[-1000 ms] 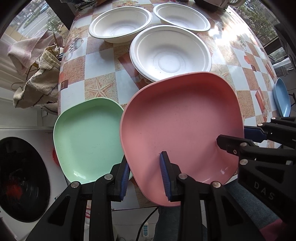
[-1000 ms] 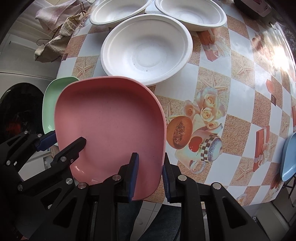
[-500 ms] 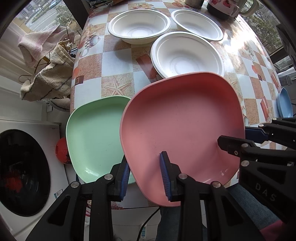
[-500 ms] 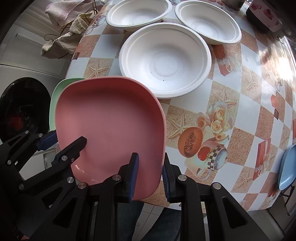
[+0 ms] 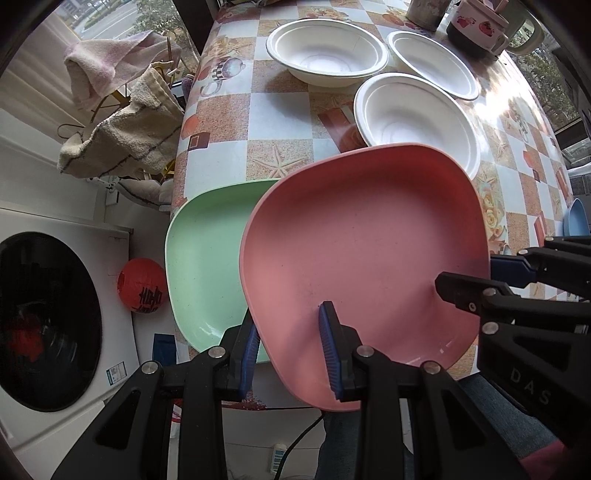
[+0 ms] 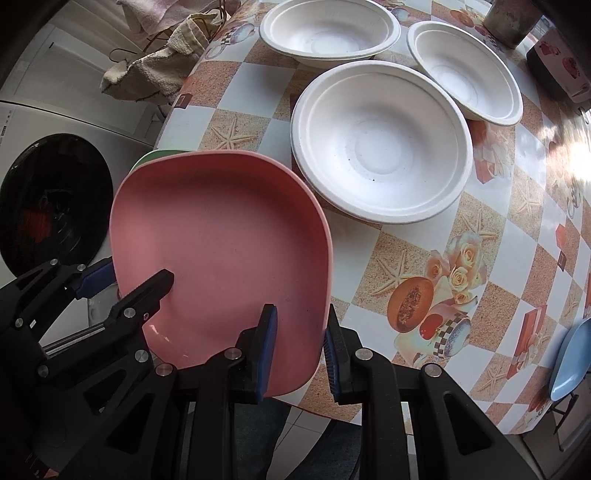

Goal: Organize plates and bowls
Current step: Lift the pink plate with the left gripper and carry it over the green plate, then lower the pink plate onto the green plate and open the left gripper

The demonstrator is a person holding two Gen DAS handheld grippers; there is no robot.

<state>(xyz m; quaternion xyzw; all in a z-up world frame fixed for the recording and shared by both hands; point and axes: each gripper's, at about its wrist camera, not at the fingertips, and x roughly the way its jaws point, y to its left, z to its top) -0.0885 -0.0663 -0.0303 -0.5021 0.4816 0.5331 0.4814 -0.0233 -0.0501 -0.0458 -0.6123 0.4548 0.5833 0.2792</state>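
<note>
A pink square plate hangs above the near edge of the table. My left gripper is shut on its near left rim, one finger inside the plate and one outside. My right gripper is shut on the opposite rim in the same way. The plate's left edge overlaps a green plate lying at the table's corner. Three white bowls sit close together further back. A blue plate lies at the far right edge.
The checked tablecloth ends just in front of the grippers. A washing machine with a red lantern stands to the left. Towels hang beside the table. A mug and a tin stand at the back.
Both grippers have carried the pink plate leftward and back from the bowls, so it now covers more of the green plate. The grips look unchanged.
</note>
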